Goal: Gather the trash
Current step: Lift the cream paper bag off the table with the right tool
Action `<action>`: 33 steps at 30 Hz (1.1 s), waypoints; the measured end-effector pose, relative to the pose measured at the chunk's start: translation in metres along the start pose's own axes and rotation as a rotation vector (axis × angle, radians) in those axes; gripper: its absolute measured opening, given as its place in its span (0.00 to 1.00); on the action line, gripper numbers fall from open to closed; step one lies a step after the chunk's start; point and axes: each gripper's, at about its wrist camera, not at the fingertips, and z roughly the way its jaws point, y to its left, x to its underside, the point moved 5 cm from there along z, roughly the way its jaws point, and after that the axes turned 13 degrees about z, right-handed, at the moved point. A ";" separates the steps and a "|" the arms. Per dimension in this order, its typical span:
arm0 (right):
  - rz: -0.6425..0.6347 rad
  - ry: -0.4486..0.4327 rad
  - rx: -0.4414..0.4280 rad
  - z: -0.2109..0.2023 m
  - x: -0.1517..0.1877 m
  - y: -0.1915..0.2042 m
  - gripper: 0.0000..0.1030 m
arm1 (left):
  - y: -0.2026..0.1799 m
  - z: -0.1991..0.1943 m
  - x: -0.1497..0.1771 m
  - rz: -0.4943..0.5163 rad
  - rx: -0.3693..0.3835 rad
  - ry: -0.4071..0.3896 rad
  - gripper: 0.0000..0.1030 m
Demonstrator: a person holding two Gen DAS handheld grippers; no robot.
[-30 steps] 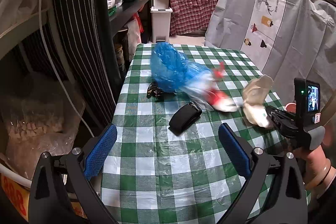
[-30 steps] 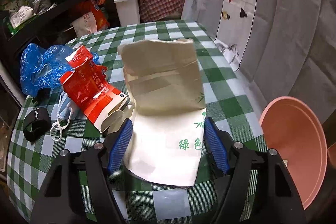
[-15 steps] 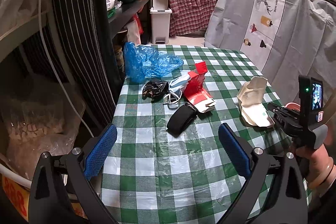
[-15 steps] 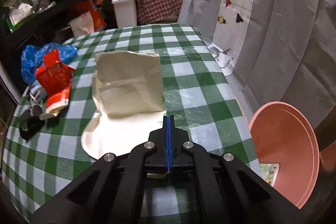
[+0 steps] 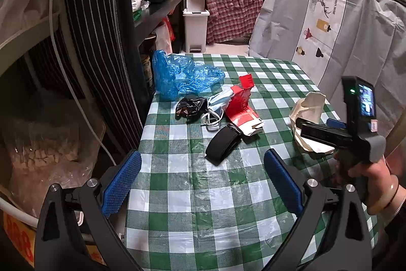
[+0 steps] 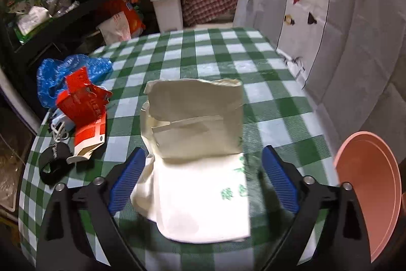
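Observation:
A white paper bag (image 6: 198, 123) with green print lies on the green checked table (image 6: 266, 98), its top flap folded up. My right gripper (image 6: 203, 182) straddles the bag's near end, jaws opening, pads clear of the paper. In the left wrist view the same bag (image 5: 310, 106) lies at the table's right, with the right gripper (image 5: 317, 127) over it in a person's hand (image 5: 368, 169). My left gripper (image 5: 201, 184) hangs open over the near table, empty. Further off lie a black band (image 5: 222, 141), a red carton (image 5: 243, 103), a face mask (image 5: 218, 106), a black wad (image 5: 190, 107) and a blue plastic bag (image 5: 182, 75).
A pink basin (image 6: 370, 189) stands below the table's right edge. A white pedal bin (image 5: 195, 27) stands beyond the table's far end. Cluttered shelves (image 5: 152, 14) run along the left, and grey cloth (image 5: 330, 29) hangs on the right.
The right gripper shut half a second ago and now stands wide around the paper bag. The blue bag, blurred in motion a second ago, rests at the far left corner.

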 end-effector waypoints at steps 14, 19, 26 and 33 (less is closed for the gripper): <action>-0.016 0.045 0.026 0.028 0.000 0.008 0.88 | -0.003 0.007 0.002 0.014 0.011 0.018 0.91; -0.014 0.006 -0.007 0.018 -0.001 0.009 0.80 | -0.003 0.007 0.001 0.009 0.011 0.017 0.91; -0.047 -0.031 0.021 -0.001 0.001 0.004 0.80 | -0.002 0.005 0.000 0.008 0.004 0.008 0.91; -0.047 -0.058 0.022 -0.035 0.002 -0.005 0.80 | -0.006 0.004 0.002 0.041 -0.017 -0.019 0.91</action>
